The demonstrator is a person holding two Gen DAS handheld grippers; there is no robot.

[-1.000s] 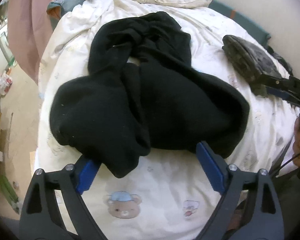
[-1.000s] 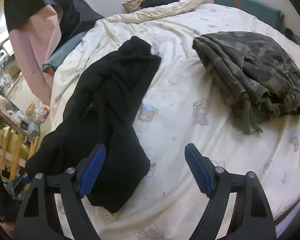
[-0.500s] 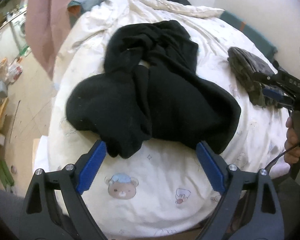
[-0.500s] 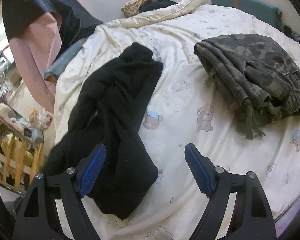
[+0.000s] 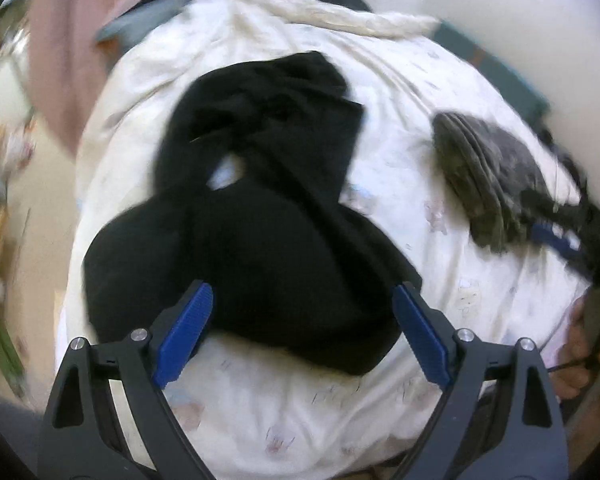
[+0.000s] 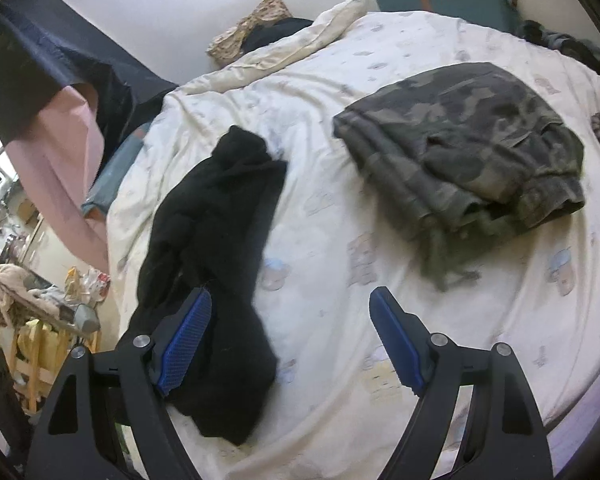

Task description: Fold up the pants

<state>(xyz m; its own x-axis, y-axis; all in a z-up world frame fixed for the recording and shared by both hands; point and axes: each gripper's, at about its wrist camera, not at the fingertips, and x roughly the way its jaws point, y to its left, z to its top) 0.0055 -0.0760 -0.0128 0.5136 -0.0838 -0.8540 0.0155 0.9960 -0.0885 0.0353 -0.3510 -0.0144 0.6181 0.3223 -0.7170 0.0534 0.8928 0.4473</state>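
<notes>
The black pants point(image 5: 260, 220) lie crumpled on the bed point(image 5: 300, 420), spread over its bear-print cover. The left hand-held gripper point(image 5: 302, 332) hangs above their near edge with its blue-padded jaws spread wide and nothing pinched between them; the dark cloth shows in the gap beyond the pads. The right hand-held gripper point(image 6: 290, 340) is likewise spread and empty, over bare bedcover, with the pants just to the left of its left pad. A folded camouflage garment point(image 6: 468, 148) rests ahead and to the right of the right hand-held gripper, well apart from the pants. A pink cloth point(image 6: 68, 164) hangs off to the left.
</notes>
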